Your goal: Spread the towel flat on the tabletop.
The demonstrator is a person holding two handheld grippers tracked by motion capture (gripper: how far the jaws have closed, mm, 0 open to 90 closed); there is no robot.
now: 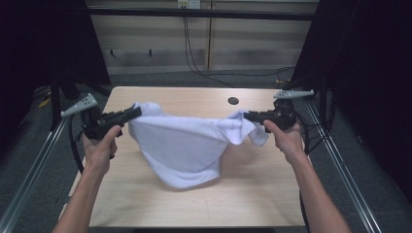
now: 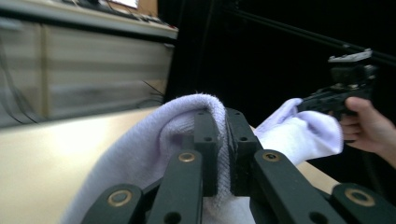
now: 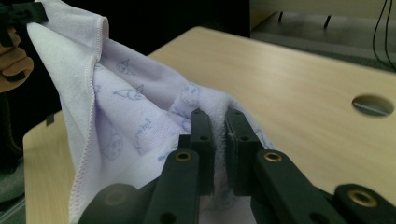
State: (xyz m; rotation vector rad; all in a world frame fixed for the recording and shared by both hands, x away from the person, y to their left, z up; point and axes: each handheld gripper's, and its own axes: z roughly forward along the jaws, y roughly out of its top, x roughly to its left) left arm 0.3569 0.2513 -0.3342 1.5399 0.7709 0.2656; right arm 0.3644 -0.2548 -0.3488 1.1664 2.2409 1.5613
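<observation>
We have the pale lilac terry towel (image 1: 182, 145) lifted by two corners, left gripper (image 1: 137, 112) and right gripper (image 1: 247, 116) jaws clenched on it; its lower end touches the wooden worktop (image 1: 252, 189), spreading or folding not yet done.

Left gripper (image 1: 137, 112), right gripper (image 1: 247, 115): black pistol-shaped bodies, grey three-cornered plates behind fingers, black cables trailing back. Brass-ringed pivots at base of flat black fingers (image 2: 205, 140). Forearms bare, no sleeves.

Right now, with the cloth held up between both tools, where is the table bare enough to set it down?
Bare wood lies along the near edge of the table, and at the back between the white cloth and the round hole. The middle is crowded: the cloth sags there between the left tool and the right tool.
</observation>
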